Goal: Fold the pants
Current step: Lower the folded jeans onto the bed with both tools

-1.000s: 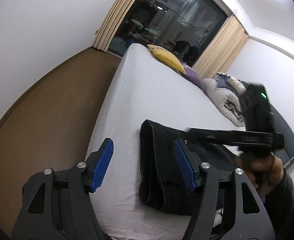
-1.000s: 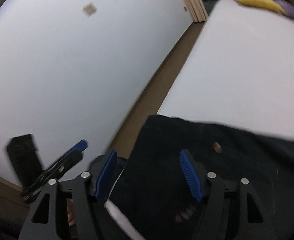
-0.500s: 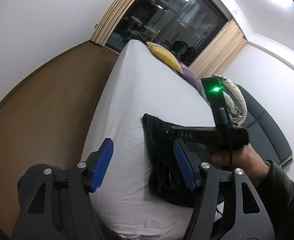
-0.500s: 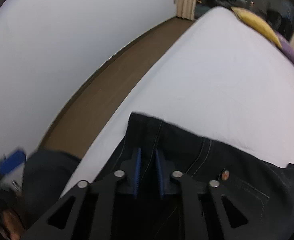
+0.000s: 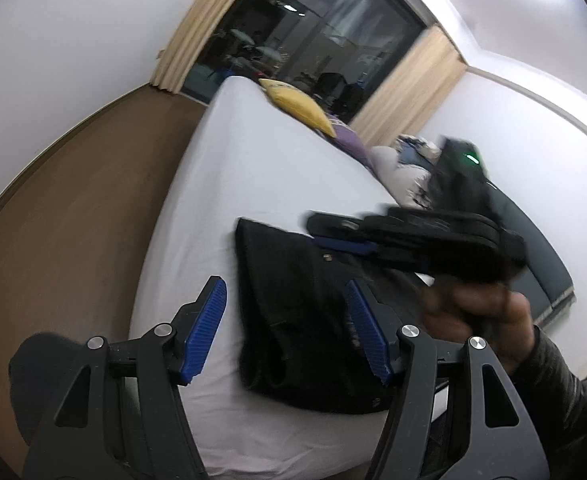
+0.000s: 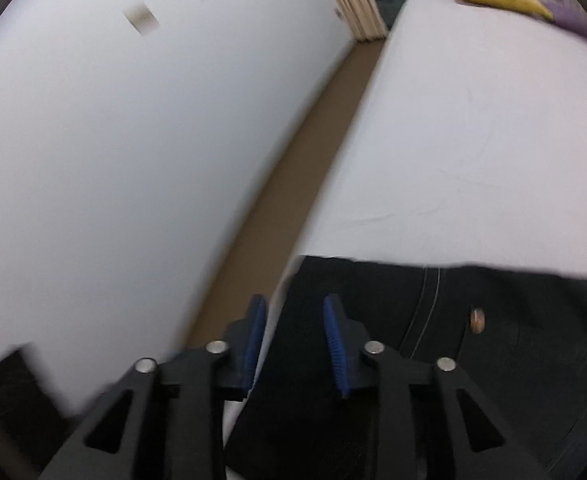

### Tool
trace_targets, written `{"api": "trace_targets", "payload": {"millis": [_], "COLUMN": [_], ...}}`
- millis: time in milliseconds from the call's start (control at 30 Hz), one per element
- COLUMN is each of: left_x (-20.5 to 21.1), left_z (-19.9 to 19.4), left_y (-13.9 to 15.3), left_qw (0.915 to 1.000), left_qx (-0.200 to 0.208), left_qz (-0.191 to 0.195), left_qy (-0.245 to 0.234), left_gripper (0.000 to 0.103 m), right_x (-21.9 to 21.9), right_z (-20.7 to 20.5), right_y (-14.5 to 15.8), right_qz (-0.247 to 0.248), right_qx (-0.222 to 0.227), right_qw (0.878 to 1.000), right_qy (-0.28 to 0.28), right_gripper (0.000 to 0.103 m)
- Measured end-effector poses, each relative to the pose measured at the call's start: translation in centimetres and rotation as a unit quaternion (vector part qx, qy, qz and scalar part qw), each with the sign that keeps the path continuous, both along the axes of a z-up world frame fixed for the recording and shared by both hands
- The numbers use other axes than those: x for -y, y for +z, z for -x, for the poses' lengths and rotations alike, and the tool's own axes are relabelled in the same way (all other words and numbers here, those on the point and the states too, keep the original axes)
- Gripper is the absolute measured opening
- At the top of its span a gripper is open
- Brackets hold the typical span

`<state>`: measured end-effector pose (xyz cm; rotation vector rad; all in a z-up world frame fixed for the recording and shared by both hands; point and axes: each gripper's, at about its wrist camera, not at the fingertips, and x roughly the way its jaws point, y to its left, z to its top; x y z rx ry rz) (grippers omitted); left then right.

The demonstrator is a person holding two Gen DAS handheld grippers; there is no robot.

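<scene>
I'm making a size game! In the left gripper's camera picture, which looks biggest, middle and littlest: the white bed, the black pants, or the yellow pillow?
1. The white bed looks biggest.
2. The black pants come next.
3. The yellow pillow looks littlest, though it lies farthest from the camera, so it may really be bigger than it looks.

A white-sheeted bed [image 5: 253, 168] stands beside brown flooring [image 5: 73, 208]. A yellow pillow [image 5: 299, 106] and a purple one [image 5: 351, 142] lie at its far end, before a dark window [image 5: 313, 36] with beige curtains [image 5: 407, 88].
</scene>
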<state>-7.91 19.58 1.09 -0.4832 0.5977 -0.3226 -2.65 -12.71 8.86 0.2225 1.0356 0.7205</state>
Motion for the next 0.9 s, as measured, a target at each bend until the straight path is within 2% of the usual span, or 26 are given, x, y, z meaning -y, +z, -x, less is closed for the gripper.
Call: {"api": "trace_targets", "payload": {"millis": [67, 167, 267, 333, 367, 433, 500, 567, 600, 667, 767, 900], "left_x": [1.2, 4.8, 8.4, 9.7, 10.0, 10.3, 10.3, 10.3, 10.7, 12.5, 17.1, 22.4], "left_z": [-0.9, -2.9, -4.5, -4.6, -3.9, -3.4, -3.1, -3.4, -3.9, -5.6, -9.1, -13.1], "left_y": [0.2, 0.3, -2.5, -5.0, -5.6, -5.7, -4.6, -3.1, -2.0, -0.7, -0.4, -3.4], "left_qw": [0.9997, 0.9969, 0.9893, 0.9820, 0.9801, 0.9771, 0.9757, 0.9786, 0.9803, 0.9795, 0.9716, 0.9497], "left_qx": [0.000, 0.003, -0.054, -0.090, -0.085, -0.079, -0.080, -0.064, -0.050, -0.038, -0.046, -0.093], "left_qz": [-0.010, -0.046, -0.096, -0.133, -0.150, -0.171, -0.181, -0.172, -0.164, -0.164, -0.169, -0.236], "left_qy": [-0.021, -0.064, -0.096, -0.099, -0.098, -0.098, -0.093, -0.094, -0.097, -0.110, -0.160, -0.184], "left_gripper": [0.062, 0.062, 0.063, 0.063, 0.063, 0.063, 0.063, 0.063, 0.063, 0.067, 0.070, 0.070], "right_x": [3.5, 8.3, 11.5, 13.4, 14.3, 15.8, 17.2, 19.0, 20.4, 22.8, 24.8, 25.9], "right_z": [1.6, 3.9, 7.3, 9.5, 10.7, 12.7, 14.0, 14.7, 13.6, 12.5, 9.4, 5.2], "right_y": [1.0, -0.1, -2.7, -4.9, -5.9, -6.8, -6.7, -5.4, -5.7, -4.2, -4.1, -7.7], "right_qz": [-0.024, -0.030, -0.007, -0.017, -0.034, -0.064, -0.075, -0.091, -0.109, -0.159, -0.203, -0.277], "right_qx": [-0.002, -0.036, -0.069, -0.111, -0.122, -0.121, -0.125, -0.099, -0.084, -0.062, -0.060, -0.132], "right_qw": [1.000, 0.998, 0.997, 0.992, 0.990, 0.988, 0.986, 0.987, 0.986, 0.978, 0.966, 0.937], "right_qy": [-0.013, -0.030, -0.043, -0.060, -0.068, -0.077, -0.083, -0.091, -0.097, -0.117, -0.151, -0.167], "right_gripper": [0.035, 0.033, 0.027, 0.026, 0.016, 0.005, 0.005, 0.010, 0.010, 0.010, 0.010, 0.014]}}
